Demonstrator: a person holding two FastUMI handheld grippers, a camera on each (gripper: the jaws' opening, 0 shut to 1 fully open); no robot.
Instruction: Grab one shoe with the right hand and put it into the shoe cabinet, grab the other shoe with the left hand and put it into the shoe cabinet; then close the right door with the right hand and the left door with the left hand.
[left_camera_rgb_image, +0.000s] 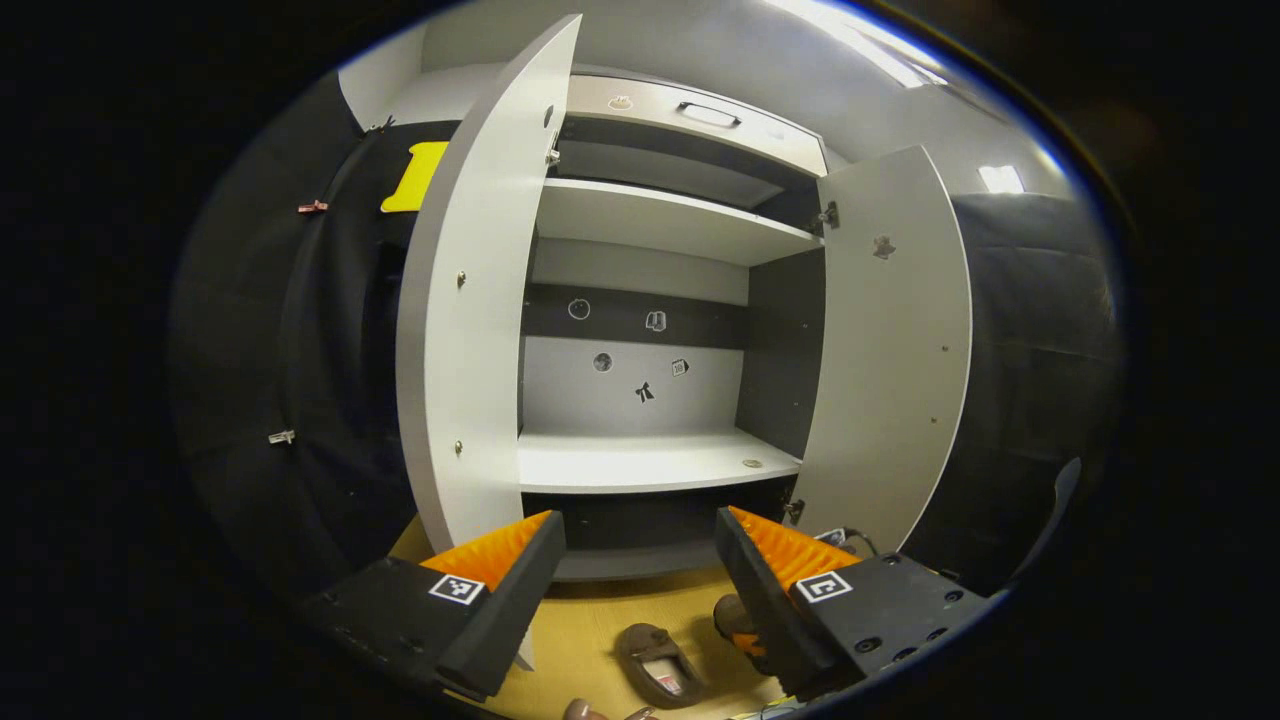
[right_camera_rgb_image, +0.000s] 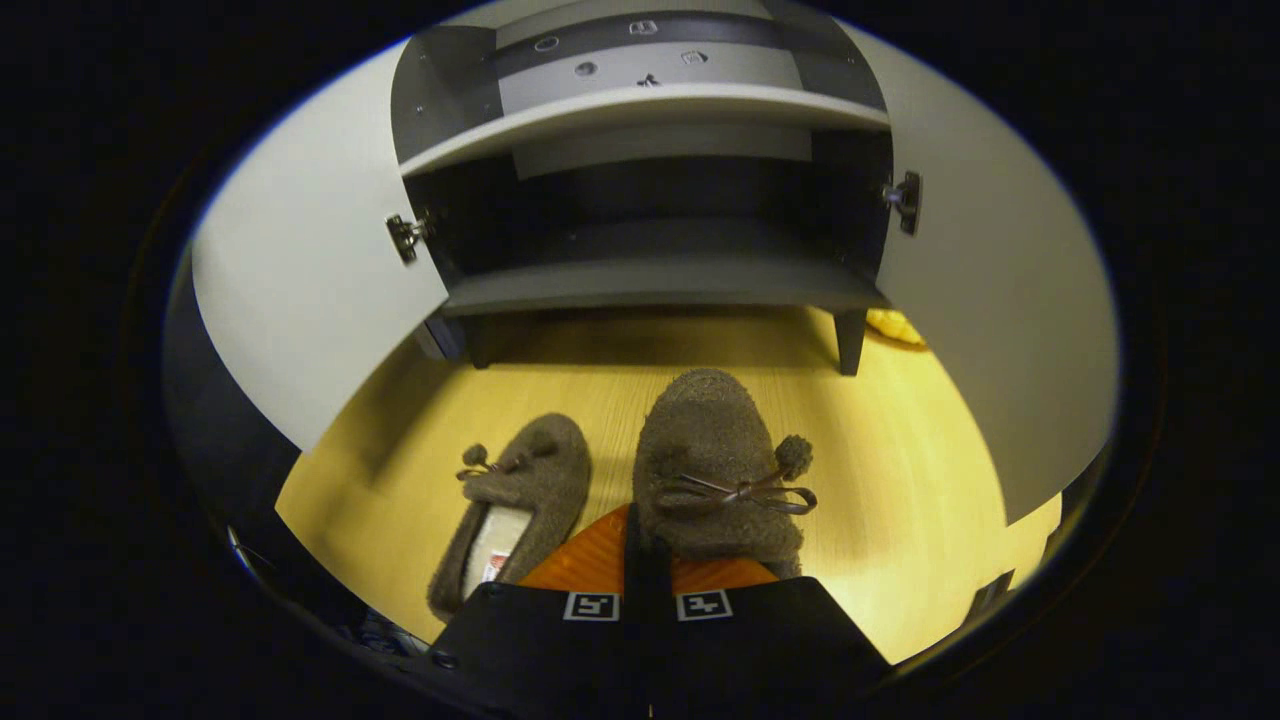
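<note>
The shoe cabinet (left_camera_rgb_image: 650, 460) stands with both doors swung wide: left door (left_camera_rgb_image: 470, 300), right door (left_camera_rgb_image: 890, 340). My left gripper (left_camera_rgb_image: 640, 520) is open in front of the lower shelves, nothing between its fingers. Two brown fuzzy slippers lie on the floor below it: one (left_camera_rgb_image: 660, 665) in plain sight, the other (left_camera_rgb_image: 735, 620) partly behind a finger. In the right gripper view my right gripper (right_camera_rgb_image: 640, 545) is shut on the heel end of the right slipper (right_camera_rgb_image: 715, 460), toe pointing at the cabinet's bottom shelf (right_camera_rgb_image: 660, 285). The second slipper (right_camera_rgb_image: 520, 500) lies just to its left.
The floor (right_camera_rgb_image: 900, 460) is pale wood. The cabinet doors (right_camera_rgb_image: 300, 300) (right_camera_rgb_image: 1000, 300) flank the slippers on both sides. A cabinet leg (right_camera_rgb_image: 850, 345) stands at the right front, with a small yellow object (right_camera_rgb_image: 895, 325) behind it. A drawer with a handle (left_camera_rgb_image: 708, 113) tops the cabinet.
</note>
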